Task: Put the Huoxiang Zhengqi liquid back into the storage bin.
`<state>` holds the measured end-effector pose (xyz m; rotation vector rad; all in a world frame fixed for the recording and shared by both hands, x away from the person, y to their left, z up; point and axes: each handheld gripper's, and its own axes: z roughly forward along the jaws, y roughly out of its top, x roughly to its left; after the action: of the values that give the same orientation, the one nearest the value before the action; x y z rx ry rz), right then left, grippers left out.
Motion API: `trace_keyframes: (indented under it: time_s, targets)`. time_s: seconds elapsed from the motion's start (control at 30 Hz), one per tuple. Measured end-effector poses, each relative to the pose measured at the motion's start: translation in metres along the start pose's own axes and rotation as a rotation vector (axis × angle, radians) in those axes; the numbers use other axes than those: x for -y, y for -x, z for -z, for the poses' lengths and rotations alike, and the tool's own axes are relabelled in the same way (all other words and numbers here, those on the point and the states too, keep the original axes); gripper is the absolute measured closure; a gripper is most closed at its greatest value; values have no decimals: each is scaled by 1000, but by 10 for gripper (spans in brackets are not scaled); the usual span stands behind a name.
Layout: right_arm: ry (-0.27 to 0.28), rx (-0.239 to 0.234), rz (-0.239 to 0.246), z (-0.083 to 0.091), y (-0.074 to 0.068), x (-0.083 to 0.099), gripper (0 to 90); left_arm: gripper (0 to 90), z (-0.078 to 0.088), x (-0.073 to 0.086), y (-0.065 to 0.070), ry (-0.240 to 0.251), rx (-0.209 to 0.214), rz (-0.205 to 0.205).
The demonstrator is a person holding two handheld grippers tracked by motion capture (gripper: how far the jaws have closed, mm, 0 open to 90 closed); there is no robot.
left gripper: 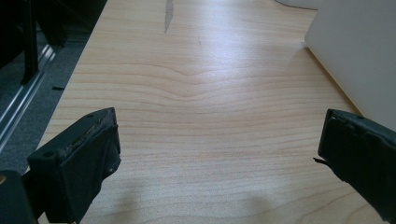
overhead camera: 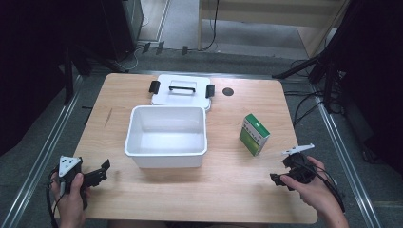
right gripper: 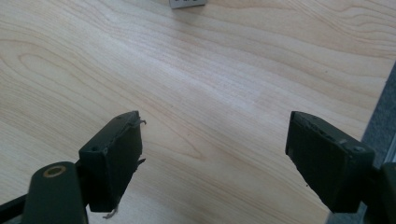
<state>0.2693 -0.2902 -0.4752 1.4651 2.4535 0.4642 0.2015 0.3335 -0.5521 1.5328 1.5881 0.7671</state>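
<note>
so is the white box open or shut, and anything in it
Open and empty: the white box shows its bare inside, and its lid lies flat on the table behind it.

White bin (overhead camera: 166,154), green-and-white box (overhead camera: 254,135)

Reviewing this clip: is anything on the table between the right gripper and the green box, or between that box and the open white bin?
Nothing visible. Bare wood lies between the right gripper and the green box, and between the box and the white bin. The bin's lid lies behind it, out of the way.
</note>
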Motion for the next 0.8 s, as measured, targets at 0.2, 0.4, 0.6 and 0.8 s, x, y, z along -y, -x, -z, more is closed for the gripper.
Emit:
trace_keyframes:
  time_s: [0.2,0.4,0.6,0.8]
  targets:
    - [-110,-2,37,11,4,-31,198,0,0,0,0,1,6,0]
    - [-175,-7,84,20,2,-59,210,0,0,0,0,1,8,-3]
    - [-185,5,127,29,-4,-81,262,0,0,0,0,2,7,0]
    - [-210,-16,135,31,-7,-97,280,0,0,0,-1,2,8,3]
